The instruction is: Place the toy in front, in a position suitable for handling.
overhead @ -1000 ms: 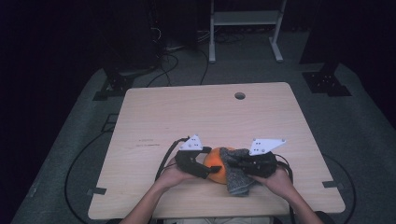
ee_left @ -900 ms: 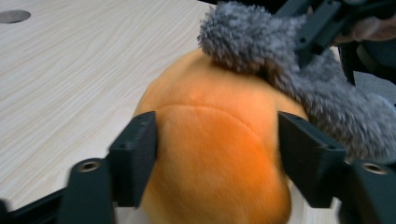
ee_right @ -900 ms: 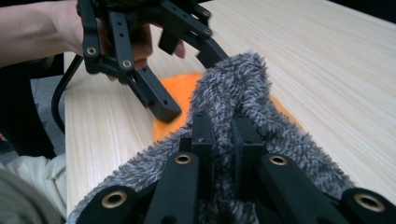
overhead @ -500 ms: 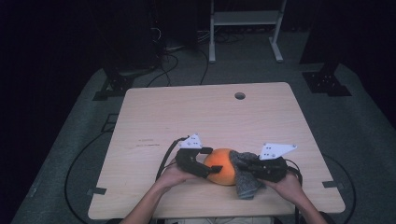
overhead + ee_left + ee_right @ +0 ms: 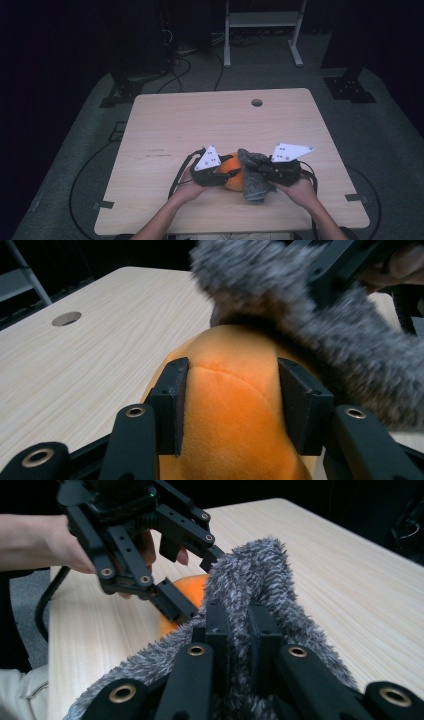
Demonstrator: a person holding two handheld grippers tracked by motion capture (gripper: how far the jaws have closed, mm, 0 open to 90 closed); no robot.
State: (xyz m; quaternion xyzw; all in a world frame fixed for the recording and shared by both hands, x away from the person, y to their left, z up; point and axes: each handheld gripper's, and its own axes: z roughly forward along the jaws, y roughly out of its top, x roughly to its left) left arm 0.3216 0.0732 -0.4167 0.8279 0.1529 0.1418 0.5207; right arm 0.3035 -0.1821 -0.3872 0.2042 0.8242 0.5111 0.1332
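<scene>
High view first: both grippers meet near the front edge of the counter, the left gripper clamped on an orange plush ball and the right gripper pinching a fuzzy grey cloth that drapes over the ball's right side and hangs down onto the wood. By my read the covering or wiping job is only partway there, since much of the orange is bare on the left. The counter is pale wood with a round cable hole toward the far edge, otherwise bare; around it grey carpet, loose black cables and a white metal stand in a dark room

Left gripper view: the jaws sit partly closed, pressed into both flanks of the orange plush ball, a firm hold. The fuzzy grey cloth lies across the top right, touching the ball, and the cable hole shows far left

Right gripper view: the jaws are nearly together with the fuzzy grey cloth bunched between them. Beyond it the left gripper grips the orange plush ball, the person's hand behind it. What's left, I'd judge, is drawing the cloth on across the ball
</scene>
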